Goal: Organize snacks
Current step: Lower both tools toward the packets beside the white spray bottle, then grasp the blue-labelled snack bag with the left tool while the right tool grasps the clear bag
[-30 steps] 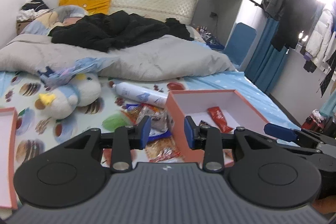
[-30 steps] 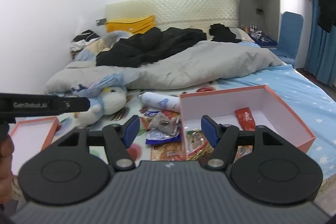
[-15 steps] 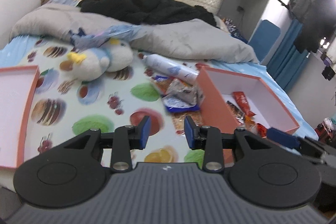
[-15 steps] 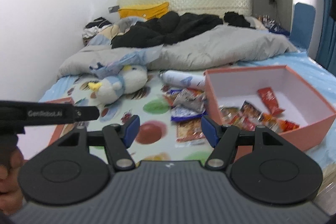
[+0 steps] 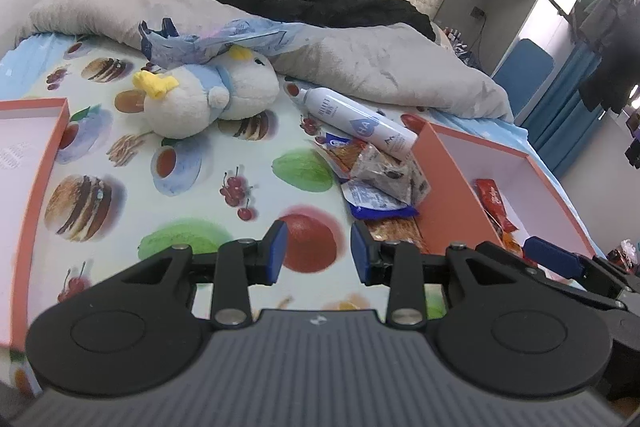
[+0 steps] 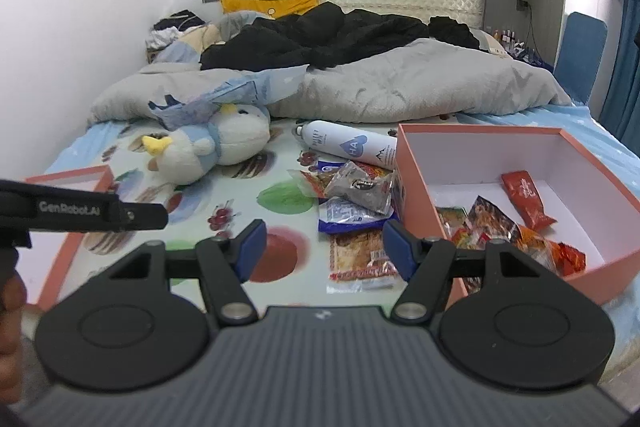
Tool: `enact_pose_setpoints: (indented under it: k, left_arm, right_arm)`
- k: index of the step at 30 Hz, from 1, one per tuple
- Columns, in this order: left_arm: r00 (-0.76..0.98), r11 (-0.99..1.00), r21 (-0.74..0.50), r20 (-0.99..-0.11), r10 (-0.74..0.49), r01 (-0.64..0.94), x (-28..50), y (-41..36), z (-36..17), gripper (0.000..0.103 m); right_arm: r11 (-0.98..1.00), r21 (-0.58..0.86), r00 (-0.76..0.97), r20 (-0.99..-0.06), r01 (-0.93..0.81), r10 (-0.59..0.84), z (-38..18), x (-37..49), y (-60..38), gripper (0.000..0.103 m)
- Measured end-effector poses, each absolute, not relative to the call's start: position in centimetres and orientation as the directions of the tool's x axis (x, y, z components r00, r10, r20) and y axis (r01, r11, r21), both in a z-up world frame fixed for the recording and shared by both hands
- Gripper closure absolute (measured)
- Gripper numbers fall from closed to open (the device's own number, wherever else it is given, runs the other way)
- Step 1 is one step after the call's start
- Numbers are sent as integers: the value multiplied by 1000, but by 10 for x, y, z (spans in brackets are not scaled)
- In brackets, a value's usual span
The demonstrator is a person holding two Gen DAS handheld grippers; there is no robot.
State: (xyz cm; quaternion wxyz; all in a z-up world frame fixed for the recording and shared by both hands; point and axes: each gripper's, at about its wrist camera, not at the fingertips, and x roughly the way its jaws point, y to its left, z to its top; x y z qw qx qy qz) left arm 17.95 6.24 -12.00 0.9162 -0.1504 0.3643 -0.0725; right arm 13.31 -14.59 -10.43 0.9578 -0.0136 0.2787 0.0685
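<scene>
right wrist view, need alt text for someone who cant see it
An open, empty right gripper hovers over a fruit-print bed beside loose snack packets. To their right an open pink box holds more snacks; a white bottle and plush bird lie behind.

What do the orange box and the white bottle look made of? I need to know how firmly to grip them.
Orange box: looks like rigid matte cardboard, with thin straight walls, crisp corners and a white lining.
White bottle: smooth, slightly glossy printed cylinder; probably metal or hard plastic, the pictures cannot settle which.
</scene>
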Motion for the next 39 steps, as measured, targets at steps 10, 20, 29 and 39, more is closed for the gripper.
enact_pose_setpoints:
  k: [10,20,29,39]
  left_arm:
    - [731,925,-379,-626,-273,20,251,79,-157,54]
    - [673,821,-569,-592,-443,40,331,83,-218,54]
    - [593,732,-681,-575,-565,37,412,64,-262,54]
    - [551,728,-684,-590,-591,49,466,38,-291,55]
  right_arm:
    - [985,-61,835,-540,-164,106,-140,200,-124,37]
    - [972,-172,815,-579,-159,31,-195,269,-115,37]
    - [915,-361,811,-581,-181,-69,-219,315,-98,36]
    - [817,-534,805,-571,-218,-159,-245,337,-89,38]
